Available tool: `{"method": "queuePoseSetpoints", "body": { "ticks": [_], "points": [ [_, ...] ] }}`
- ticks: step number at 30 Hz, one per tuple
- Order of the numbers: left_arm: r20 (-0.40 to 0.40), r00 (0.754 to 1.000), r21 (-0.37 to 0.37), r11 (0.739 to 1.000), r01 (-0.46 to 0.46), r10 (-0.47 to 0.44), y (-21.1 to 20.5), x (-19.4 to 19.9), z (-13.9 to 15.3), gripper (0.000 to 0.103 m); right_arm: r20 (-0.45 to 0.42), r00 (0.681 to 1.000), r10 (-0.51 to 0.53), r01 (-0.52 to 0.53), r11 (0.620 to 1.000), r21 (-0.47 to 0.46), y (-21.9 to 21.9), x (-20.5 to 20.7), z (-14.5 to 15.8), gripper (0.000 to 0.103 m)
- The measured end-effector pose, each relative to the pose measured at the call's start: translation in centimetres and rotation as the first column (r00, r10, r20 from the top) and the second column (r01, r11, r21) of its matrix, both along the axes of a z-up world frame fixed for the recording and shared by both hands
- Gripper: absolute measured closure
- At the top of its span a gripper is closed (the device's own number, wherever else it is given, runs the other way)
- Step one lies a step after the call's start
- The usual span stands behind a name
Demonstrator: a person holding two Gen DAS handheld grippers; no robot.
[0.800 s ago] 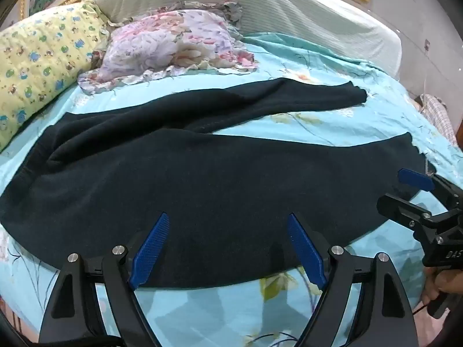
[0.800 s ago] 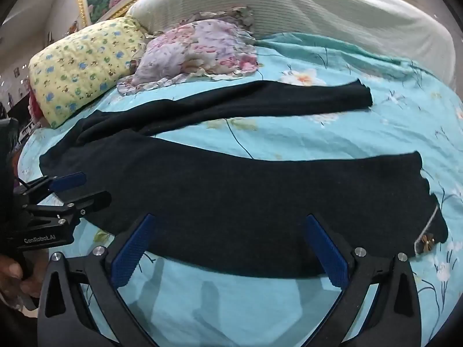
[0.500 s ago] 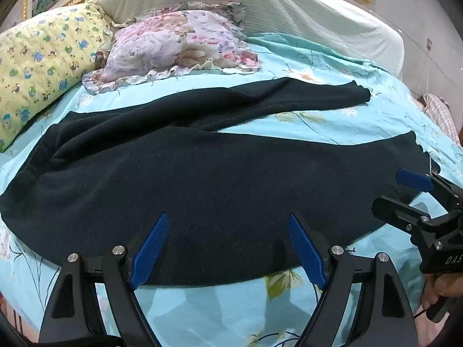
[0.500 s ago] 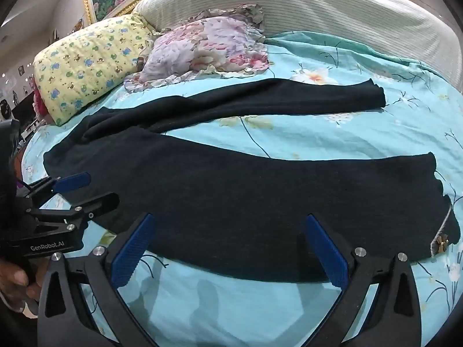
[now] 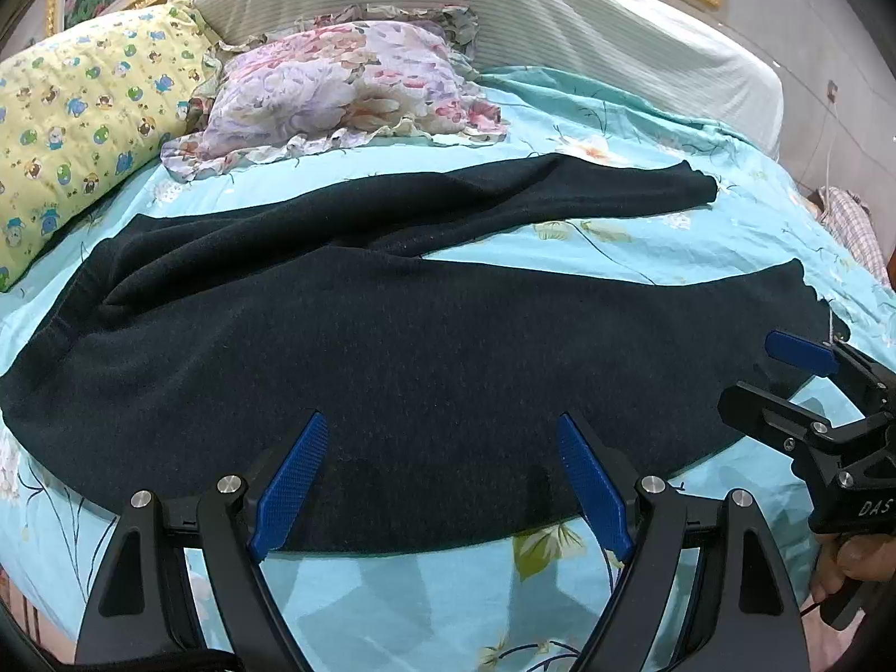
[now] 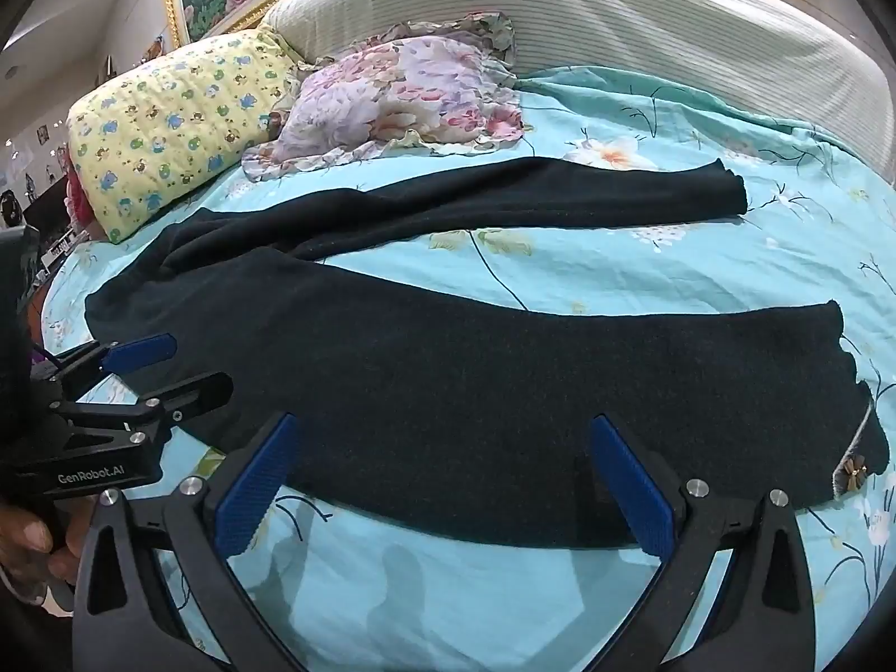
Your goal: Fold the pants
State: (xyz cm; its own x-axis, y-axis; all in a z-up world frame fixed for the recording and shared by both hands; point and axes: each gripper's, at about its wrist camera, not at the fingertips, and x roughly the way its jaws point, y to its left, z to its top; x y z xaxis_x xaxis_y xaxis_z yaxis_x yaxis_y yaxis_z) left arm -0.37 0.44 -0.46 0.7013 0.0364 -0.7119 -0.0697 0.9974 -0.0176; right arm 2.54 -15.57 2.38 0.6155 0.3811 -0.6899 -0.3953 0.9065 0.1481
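Dark pants [image 5: 448, 347] lie spread flat on a turquoise flowered bedsheet [image 5: 616, 257], waist to the left and both legs running right in a narrow V. My left gripper [image 5: 442, 431] hovers open over the near edge of the seat and thigh, with nothing between its blue pads. In the right wrist view the pants [image 6: 504, 381] fill the middle. My right gripper [image 6: 443, 428] stands open over the near leg's lower edge, also empty. Each gripper shows in the other's view: the right one [image 5: 753, 369] near the near hem, the left one [image 6: 196, 364] by the waist.
A yellow printed pillow [image 5: 73, 129] and a floral frilled pillow [image 5: 347, 89] lie at the back left, in front of a pale striped headboard [image 5: 560, 22]. A small ornament [image 6: 854, 470] sits at the near leg's hem. The bed's front edge runs below both grippers.
Both views have drifted slightly, so the pants and pillows sit a little further right in frame. Both grippers stay open and empty; the pants have not moved.
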Motion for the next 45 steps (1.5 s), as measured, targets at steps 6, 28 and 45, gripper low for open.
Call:
{"method": "queuePoseSetpoints", "body": {
  "ticks": [6,28,45],
  "points": [
    [-0.006,1.0,-0.005,1.0,-0.001,0.001,0.14,0.06,-0.03,0.019,0.0,1.0,-0.001,0.001,1.0,0.003,0.02,-0.25,0.04,0.0],
    [-0.008,1.0,-0.009,1.0,-0.002,0.001,0.14,0.05,-0.11,0.019,0.0,1.0,0.006,-0.006,1.0,0.012,0.4,-0.5,0.1,0.0],
    [-0.013,1.0,-0.011,1.0,-0.001,0.0,0.11,-0.09,-0.16,0.019,0.004,1.0,0.011,-0.011,1.0,0.019,0.39,-0.48,0.2,0.0]
  ]
}}
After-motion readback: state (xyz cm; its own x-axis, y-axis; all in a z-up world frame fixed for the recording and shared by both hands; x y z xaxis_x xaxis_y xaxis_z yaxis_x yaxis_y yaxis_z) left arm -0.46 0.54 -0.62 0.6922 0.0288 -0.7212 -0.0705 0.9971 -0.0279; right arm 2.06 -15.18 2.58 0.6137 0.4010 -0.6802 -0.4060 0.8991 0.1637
